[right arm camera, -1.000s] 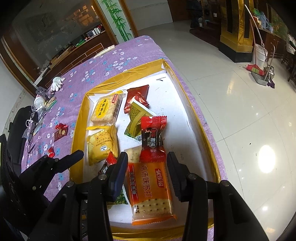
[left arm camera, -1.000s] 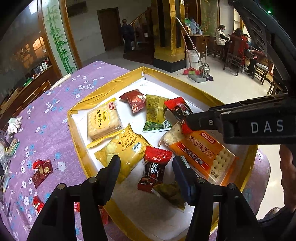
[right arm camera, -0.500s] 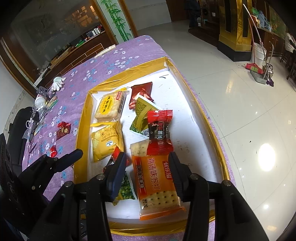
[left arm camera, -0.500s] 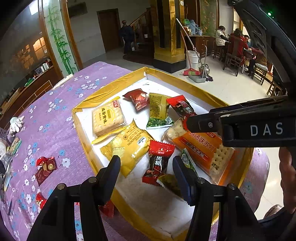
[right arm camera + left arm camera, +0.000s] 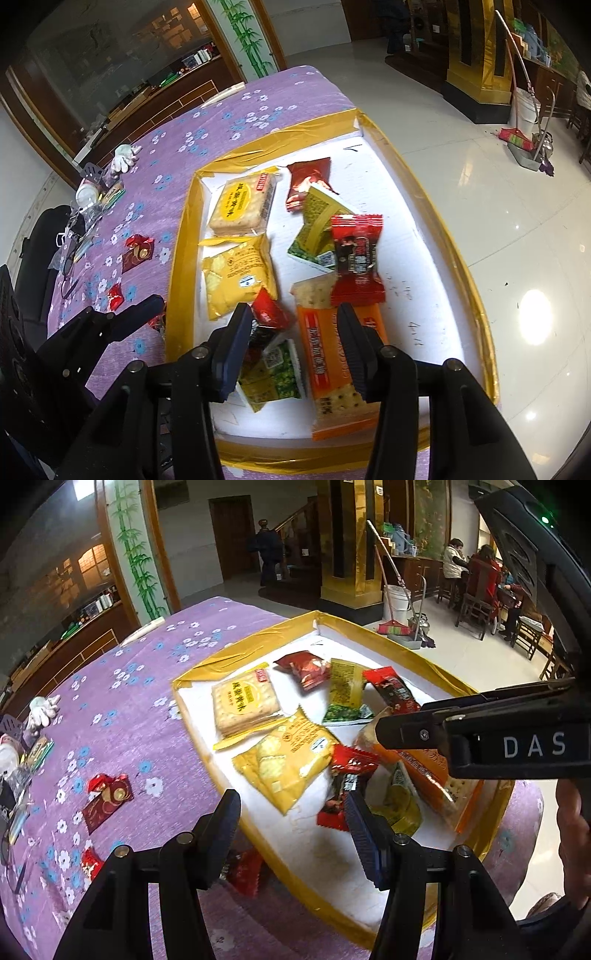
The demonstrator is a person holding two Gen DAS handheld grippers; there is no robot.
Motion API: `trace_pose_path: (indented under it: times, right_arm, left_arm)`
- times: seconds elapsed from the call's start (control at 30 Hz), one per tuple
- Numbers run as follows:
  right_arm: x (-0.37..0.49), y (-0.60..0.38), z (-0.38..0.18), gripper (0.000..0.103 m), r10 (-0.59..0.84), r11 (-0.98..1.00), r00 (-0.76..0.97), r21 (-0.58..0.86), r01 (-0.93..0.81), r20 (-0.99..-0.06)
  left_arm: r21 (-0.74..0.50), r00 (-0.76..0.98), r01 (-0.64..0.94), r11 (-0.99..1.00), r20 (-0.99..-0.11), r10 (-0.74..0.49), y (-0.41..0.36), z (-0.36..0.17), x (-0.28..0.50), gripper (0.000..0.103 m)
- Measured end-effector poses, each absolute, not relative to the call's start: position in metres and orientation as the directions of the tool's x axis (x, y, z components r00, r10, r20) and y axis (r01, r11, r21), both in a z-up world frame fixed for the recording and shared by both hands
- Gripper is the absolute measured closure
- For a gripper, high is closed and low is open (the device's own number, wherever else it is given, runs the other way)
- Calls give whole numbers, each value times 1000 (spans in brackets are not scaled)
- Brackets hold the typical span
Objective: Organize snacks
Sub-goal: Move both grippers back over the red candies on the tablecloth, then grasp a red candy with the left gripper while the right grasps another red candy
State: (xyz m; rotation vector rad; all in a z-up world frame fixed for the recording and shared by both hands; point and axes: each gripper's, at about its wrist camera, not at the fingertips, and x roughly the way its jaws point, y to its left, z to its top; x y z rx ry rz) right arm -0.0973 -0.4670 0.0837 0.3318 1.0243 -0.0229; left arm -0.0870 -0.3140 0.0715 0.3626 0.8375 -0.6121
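A gold-rimmed white tray [image 5: 424,661] [image 5: 413,173] on the purple flowered tablecloth holds several snack packs: a square cracker pack [image 5: 243,701] [image 5: 242,205], a yellow cracker bag [image 5: 288,764] [image 5: 238,271], a dark red pack [image 5: 304,668], a green-yellow pack [image 5: 317,225], a red candy pack [image 5: 356,254] and an orange cracker pack [image 5: 336,358]. My left gripper [image 5: 291,830] is open and empty over the tray's near left edge. My right gripper [image 5: 295,347] is open and empty above the orange pack. Loose red candies [image 5: 107,799] [image 5: 136,251] lie on the cloth left of the tray.
A white glove [image 5: 42,709] and small clutter [image 5: 88,199] sit at the table's left side. The table's right edge drops to a tiled floor with a broom and bucket [image 5: 397,609]. People sit at tables far right.
Both grippers have pulled back from the tray; the left one has also shifted left toward the tray's rim. The snacks have not moved.
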Motion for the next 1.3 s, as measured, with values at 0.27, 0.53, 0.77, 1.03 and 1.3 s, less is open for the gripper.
trace_pose_path:
  times: [0.27,0.53,0.77,1.03,1.3]
  right_arm:
    - [-90,-449,80,56,154,955,510,260,144,-847]
    - [-84,-428,78,56,171,960,497,257,110,-851]
    - [-78,-401,77,56,200,964,488,259,55,-850]
    - [-69,-357,76,56,265,960,480,277,-47,-836]
    - [-60,-310,70,56,343,938,425,284,-198,-838]
  left_arm:
    - [53,521,598,800,-784,-338,-294,68,-82,42]
    - [36,527,551,834,-790,-314,-269,65,-77,42]
    - [11,537,478,878,-795,-282,-233,60,-72,41]
    - [-13,551,353,935,-805,-220,-172,55,-63,41]
    - [-39,550,244,969,-817,-171,-125,49,-52,41]
